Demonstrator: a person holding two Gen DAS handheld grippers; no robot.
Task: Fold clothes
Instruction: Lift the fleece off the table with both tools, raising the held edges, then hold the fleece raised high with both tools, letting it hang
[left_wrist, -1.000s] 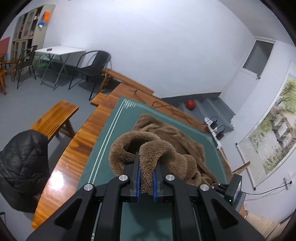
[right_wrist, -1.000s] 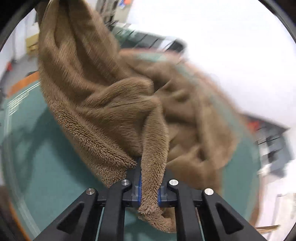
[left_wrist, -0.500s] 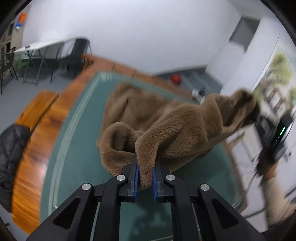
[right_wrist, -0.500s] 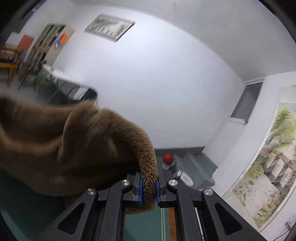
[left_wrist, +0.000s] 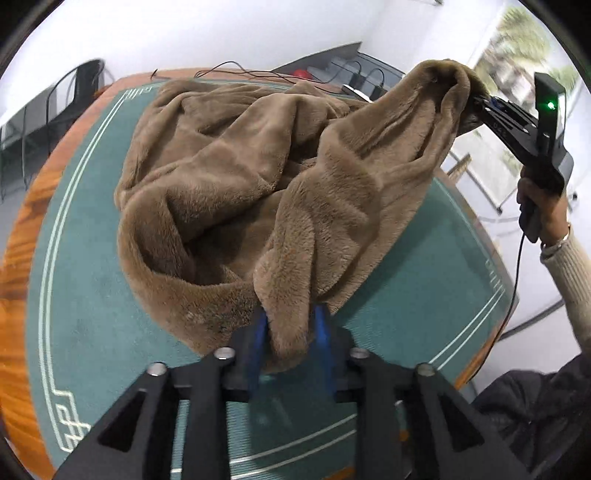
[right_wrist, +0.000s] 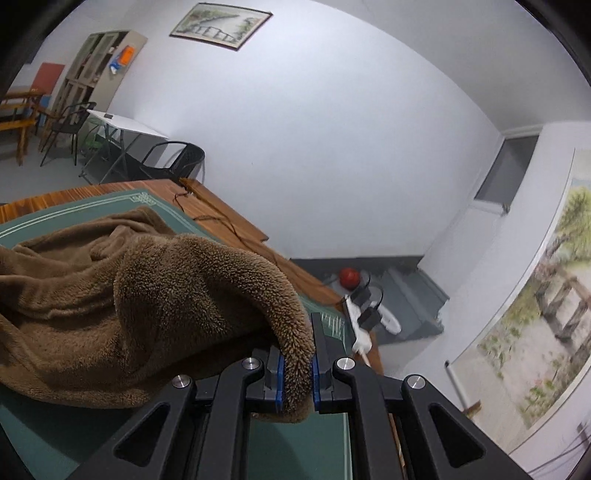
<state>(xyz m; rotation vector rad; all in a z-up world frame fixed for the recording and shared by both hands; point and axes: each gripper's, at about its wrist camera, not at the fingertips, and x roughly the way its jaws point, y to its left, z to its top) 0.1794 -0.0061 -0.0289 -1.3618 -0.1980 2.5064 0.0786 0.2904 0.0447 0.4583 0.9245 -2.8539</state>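
A brown fleece garment (left_wrist: 240, 177) lies bunched on the green table mat (left_wrist: 85, 332), with two of its edges lifted. My left gripper (left_wrist: 290, 332) is shut on a fold of its near edge. My right gripper (left_wrist: 476, 99), held by a hand at the upper right of the left wrist view, pinches another corner held high above the mat. In the right wrist view that gripper (right_wrist: 295, 363) clamps the brown fleece (right_wrist: 147, 295) between its blue pads, and the rest of the cloth drapes away to the left.
The wooden table (right_wrist: 229, 218) carries a thin cable near its far edge. A white power strip (right_wrist: 364, 328) with black plugs and a red ball (right_wrist: 349, 277) lie beyond it. Black chairs (right_wrist: 173, 162) and a white folding table (right_wrist: 122, 125) stand by the far wall.
Both grippers have kept their hold on the garment and moved apart, so the cloth now stretches between them. The left view tilted down onto the mat; the right corner stays raised.
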